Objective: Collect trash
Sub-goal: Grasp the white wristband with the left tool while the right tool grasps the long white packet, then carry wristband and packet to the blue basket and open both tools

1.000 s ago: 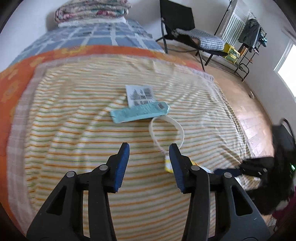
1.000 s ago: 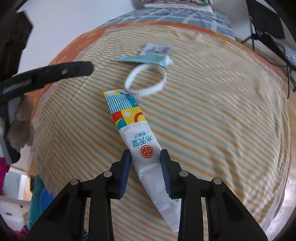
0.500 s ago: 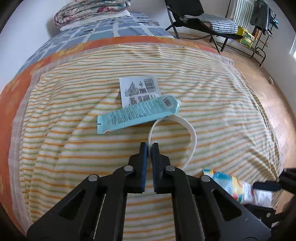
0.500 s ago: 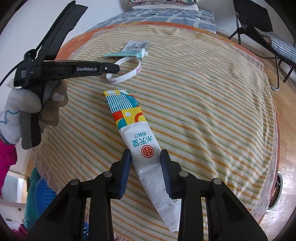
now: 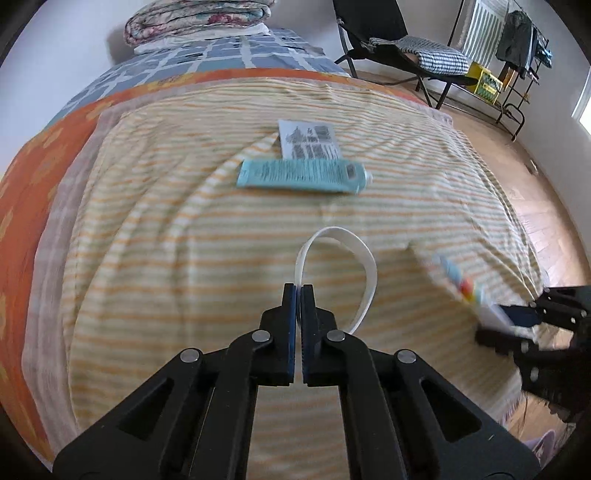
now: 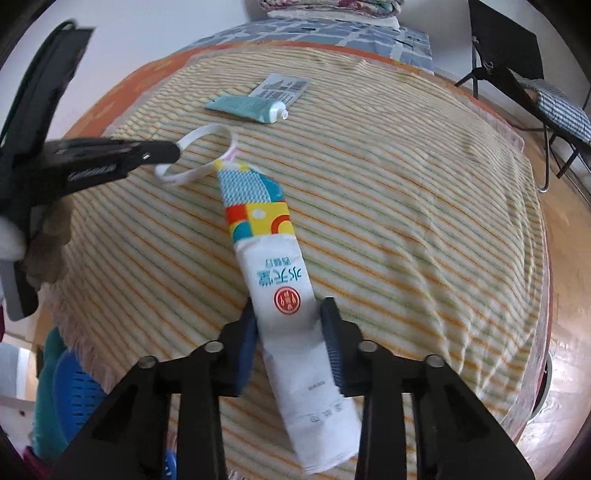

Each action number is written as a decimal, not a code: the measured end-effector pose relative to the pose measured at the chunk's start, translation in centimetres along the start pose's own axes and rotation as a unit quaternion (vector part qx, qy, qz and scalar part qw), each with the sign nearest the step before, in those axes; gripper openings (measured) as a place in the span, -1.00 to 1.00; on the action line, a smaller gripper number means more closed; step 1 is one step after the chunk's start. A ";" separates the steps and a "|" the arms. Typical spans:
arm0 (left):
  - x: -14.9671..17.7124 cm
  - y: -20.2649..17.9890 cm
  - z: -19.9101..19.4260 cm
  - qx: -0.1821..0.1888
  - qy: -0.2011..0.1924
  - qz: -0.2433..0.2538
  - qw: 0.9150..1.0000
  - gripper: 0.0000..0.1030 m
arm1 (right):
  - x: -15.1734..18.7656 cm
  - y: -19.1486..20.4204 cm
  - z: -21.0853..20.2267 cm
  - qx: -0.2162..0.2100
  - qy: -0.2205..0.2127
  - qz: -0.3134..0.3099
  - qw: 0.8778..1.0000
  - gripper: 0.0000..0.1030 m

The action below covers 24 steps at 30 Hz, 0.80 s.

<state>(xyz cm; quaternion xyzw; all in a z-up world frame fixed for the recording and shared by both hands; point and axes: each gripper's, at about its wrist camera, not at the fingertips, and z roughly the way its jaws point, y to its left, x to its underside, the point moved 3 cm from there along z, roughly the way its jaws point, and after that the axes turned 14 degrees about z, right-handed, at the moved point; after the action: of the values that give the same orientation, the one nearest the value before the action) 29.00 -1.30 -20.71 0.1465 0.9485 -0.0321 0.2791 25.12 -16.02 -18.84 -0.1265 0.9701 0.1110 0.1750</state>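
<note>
On a bed spread with a striped blanket (image 5: 155,258), the left gripper (image 5: 298,291) has its jaws pressed together on the edge of a white plastic ring (image 5: 364,254), while the right gripper (image 6: 290,325) straddles a long white carton (image 6: 280,291), its jaws closing with the carton between them and not yet plainly squeezing it. The ring's thin band looks easy to lose, so a slow, straight lift seems wise; the carton likely wants a firm pinch across its flat sides before it is raised. A teal tube (image 5: 301,176) and a printed paper label (image 5: 309,139) lie touching farther up the blanket, not yet collected. Folded quilts (image 5: 199,14) sit at the bed's far end; a black folding chair (image 5: 373,33) and a clothes rack (image 5: 517,48) stand on the wooden floor (image 5: 535,192).
</note>
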 end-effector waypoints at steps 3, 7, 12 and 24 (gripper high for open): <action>1.5 -0.1 -1.3 -0.001 -0.006 -0.006 1.000 -1.00 | 0.6 0.1 -0.4 -0.012 -0.005 0.021 1.000 -0.79; 3.2 0.0 -3.1 -0.010 -0.017 -0.012 1.000 -1.00 | 1.3 0.2 -0.8 -0.027 -0.017 0.053 0.998 -0.82; 4.7 0.4 -5.5 -0.014 -0.035 -0.019 0.999 -1.00 | 2.3 0.6 -2.0 -0.049 -0.031 0.082 0.995 -0.84; 9.1 0.0 -10.9 -0.011 -0.060 -0.036 0.998 -1.00 | 5.9 3.7 -6.6 -0.102 -0.044 0.081 0.991 -0.85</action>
<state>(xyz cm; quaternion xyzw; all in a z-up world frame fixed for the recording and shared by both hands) 16.02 2.58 -16.38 0.1073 0.9351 -0.0408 0.3353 16.72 -15.49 -14.34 -0.0597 0.9522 0.2281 0.1942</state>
